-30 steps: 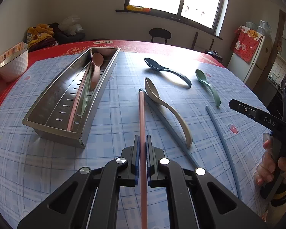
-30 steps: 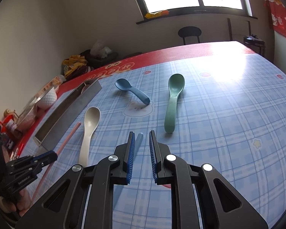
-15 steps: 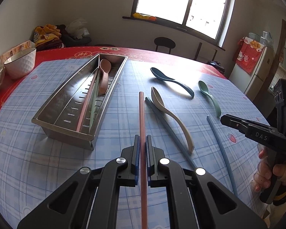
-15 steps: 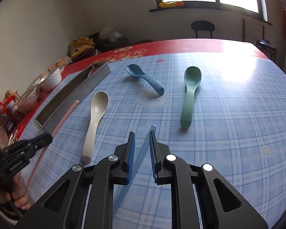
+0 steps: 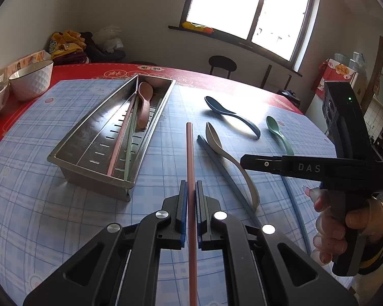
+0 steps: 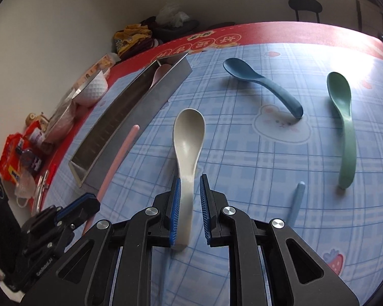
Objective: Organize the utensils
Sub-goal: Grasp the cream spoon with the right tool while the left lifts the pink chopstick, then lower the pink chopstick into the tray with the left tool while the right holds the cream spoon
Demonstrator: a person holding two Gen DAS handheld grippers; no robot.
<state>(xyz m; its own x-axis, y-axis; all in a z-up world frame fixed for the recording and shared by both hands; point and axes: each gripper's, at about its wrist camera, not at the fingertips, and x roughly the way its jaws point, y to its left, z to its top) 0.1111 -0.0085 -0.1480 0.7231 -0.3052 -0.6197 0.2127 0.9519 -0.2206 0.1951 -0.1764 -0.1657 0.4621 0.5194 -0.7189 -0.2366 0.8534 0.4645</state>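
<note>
Clamped between the blue pads of the left gripper (image 5: 190,193), the pink chopstick (image 5: 189,153) runs straight out past the fingertips, pointing toward the table's far side, gripped near the middle probably so it stays level for carrying to the steel tray (image 5: 63,153). The right gripper (image 6: 189,188) hovers with its fingers a little apart, straddling the handle of the beige spoon (image 6: 189,137); the left pad looks close to the handle, but whether it touches I cannot tell from this angle. That straddle suits a pinch on the narrow handle rather than the wide bowl.

Beyond lie a blue chopstick (image 6: 297,196), then the green spoon (image 6: 344,117) and dark blue spoon (image 6: 263,84), well apart on the checked cloth (image 6: 319,216). The tray already holds a pink spoon (image 5: 144,107) and two chopsticks along its length.

A second ago the right gripper faced the blue chopstick with the beige spoon off to its left; it has since swung across to the spoon. The left grip is unchanged.
</note>
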